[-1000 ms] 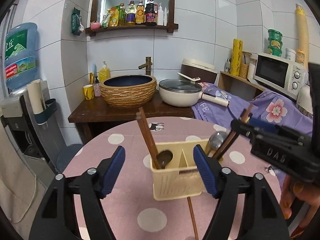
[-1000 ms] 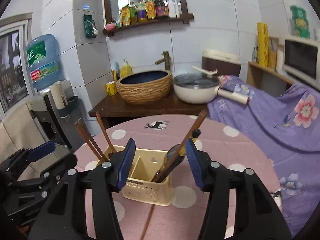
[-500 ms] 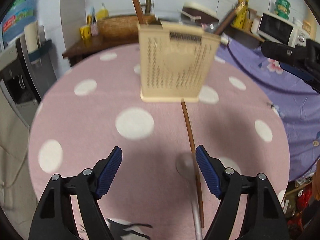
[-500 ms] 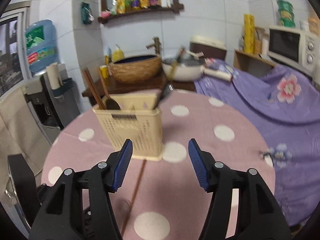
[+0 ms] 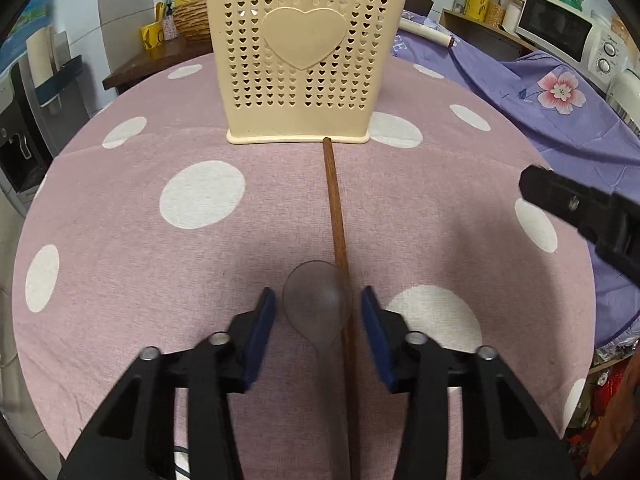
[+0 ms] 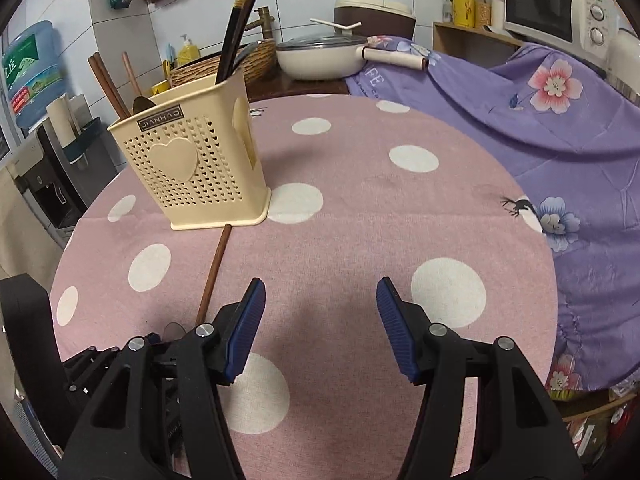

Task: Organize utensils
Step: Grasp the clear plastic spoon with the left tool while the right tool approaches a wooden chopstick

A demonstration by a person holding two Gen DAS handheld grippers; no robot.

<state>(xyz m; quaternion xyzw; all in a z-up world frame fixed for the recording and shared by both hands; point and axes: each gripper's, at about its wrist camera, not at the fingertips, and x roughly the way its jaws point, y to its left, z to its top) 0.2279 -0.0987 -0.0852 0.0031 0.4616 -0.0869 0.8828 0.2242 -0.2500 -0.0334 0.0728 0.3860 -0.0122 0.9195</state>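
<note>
A cream utensil holder [image 5: 298,60] stands on the pink dotted table [image 5: 160,264]; it also shows in the right wrist view [image 6: 192,168], holding chopsticks and a spoon. A brown chopstick [image 5: 338,232] and a metal spoon [image 5: 314,304] lie on the cloth in front of it. My left gripper [image 5: 318,320] is open, low over the table, its fingers on either side of the spoon bowl and the chopstick. My right gripper [image 6: 320,320] is open and empty, right of the chopstick [image 6: 214,272].
A purple flowered cloth [image 6: 540,92] covers the furniture on the right. Behind the table are a woven basin [image 6: 244,60], a white pan [image 6: 320,56] and a microwave [image 6: 560,8]. A water dispenser [image 6: 36,120] stands at the left.
Both grippers have drawn back from above the holder and dropped toward the table. My left gripper has come down around the spoon and chopstick. My right gripper has let go of the utensils it put in.
</note>
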